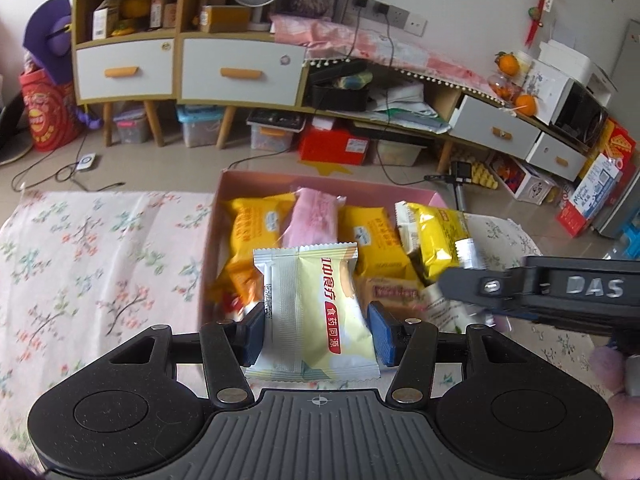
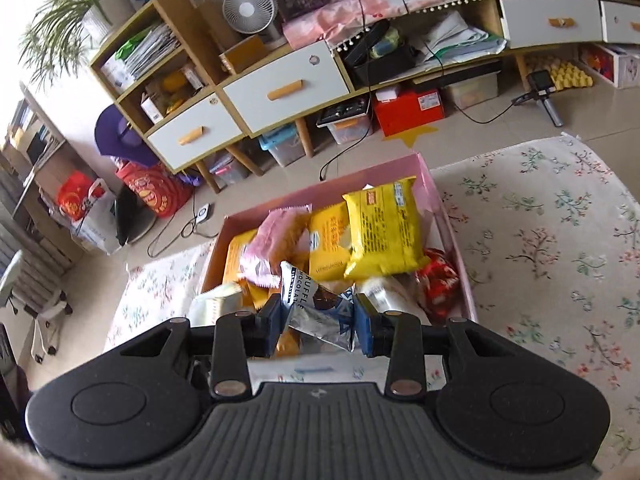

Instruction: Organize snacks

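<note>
My left gripper (image 1: 316, 330) is shut on a pale yellow and silver snack packet (image 1: 312, 312) with red lettering, held above the near edge of a pink box (image 1: 256, 178). The box holds several snacks: orange-yellow packets (image 1: 256, 228), a pink packet (image 1: 314, 218) and a bright yellow bag (image 1: 436, 236). My right gripper (image 2: 316, 320) is shut on a crumpled silver and blue truffle chocolate wrapper (image 2: 316, 308), also over the box's near end (image 2: 464, 276). In the left wrist view the right gripper's black body (image 1: 560, 292) reaches in from the right.
The box sits on a floral cloth (image 1: 100, 264) covering the table. Beyond the table lies a tiled floor with cables, storage bins and a wooden cabinet with white drawers (image 1: 240, 68). A red packet (image 2: 438, 284) lies at the box's right side.
</note>
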{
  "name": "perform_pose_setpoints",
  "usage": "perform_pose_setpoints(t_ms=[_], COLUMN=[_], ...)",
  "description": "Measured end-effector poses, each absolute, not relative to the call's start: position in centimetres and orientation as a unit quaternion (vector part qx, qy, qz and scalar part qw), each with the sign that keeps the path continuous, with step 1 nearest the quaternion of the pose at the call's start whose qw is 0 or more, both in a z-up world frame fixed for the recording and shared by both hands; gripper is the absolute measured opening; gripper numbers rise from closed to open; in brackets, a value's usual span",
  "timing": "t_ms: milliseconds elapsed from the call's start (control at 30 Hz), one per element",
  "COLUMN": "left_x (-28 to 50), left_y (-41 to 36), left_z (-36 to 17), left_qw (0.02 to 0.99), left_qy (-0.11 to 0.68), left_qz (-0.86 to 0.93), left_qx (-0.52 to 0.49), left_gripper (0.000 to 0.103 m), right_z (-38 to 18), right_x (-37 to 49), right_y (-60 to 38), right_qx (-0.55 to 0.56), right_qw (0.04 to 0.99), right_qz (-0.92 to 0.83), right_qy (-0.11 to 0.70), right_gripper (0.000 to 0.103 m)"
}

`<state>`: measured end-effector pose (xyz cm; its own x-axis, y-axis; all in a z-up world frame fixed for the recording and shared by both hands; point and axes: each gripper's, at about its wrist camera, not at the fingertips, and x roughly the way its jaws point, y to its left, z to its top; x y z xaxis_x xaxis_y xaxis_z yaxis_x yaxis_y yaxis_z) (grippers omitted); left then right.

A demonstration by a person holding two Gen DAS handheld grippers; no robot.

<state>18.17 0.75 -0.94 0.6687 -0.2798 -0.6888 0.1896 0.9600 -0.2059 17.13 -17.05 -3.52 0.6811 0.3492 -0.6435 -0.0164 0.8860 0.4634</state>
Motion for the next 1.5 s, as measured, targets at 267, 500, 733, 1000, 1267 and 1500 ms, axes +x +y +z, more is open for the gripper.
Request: perform_pose_setpoints(t_ms=[267,500,733,1000,1267,1500], left_x=[19.4,19.7,19.0,17.4,14.6,11.9], left_y=[0.4,-0.1,-0.3,0.0,0.6,0.9], left_z=[-1.9,-2.1,-2.1,-1.6,-1.3,-1.1], left_qw=[0.913,0.917,0.921,0.916,0.914,0.912], left_qy=[0.385,0.372,0.363,0.374,0.381,0.39], left_qz=[-0.13,-0.138,-0.139,-0.147,-0.136,-0.124], left_qx=[-0.052,-0.033,-0.011,-0.022,-0.026,-0.016], left_gripper=[0.051,0.052,0.069,0.076,0.079,0.083], right_z=[-4.1,-4.4,-4.1,-3.1,-2.1,-2.3], right_x=[18.2,18.7,18.6,17.7,15.5,13.4], right_y=[-16.4,-15.8,-16.1,-16.1,-16.6,-17.4], right_qx=[0.214,0.207,0.214,0.212,0.178,0.16], right_qw=[0.892,0.894,0.894,0.894,0.902,0.904], right_qz=[0.089,0.081,0.069,0.084,0.082,0.068], right_qy=[0.389,0.389,0.388,0.387,0.384,0.391], right_gripper=[0.035,0.035,0.052,0.064,0.073,0.08])
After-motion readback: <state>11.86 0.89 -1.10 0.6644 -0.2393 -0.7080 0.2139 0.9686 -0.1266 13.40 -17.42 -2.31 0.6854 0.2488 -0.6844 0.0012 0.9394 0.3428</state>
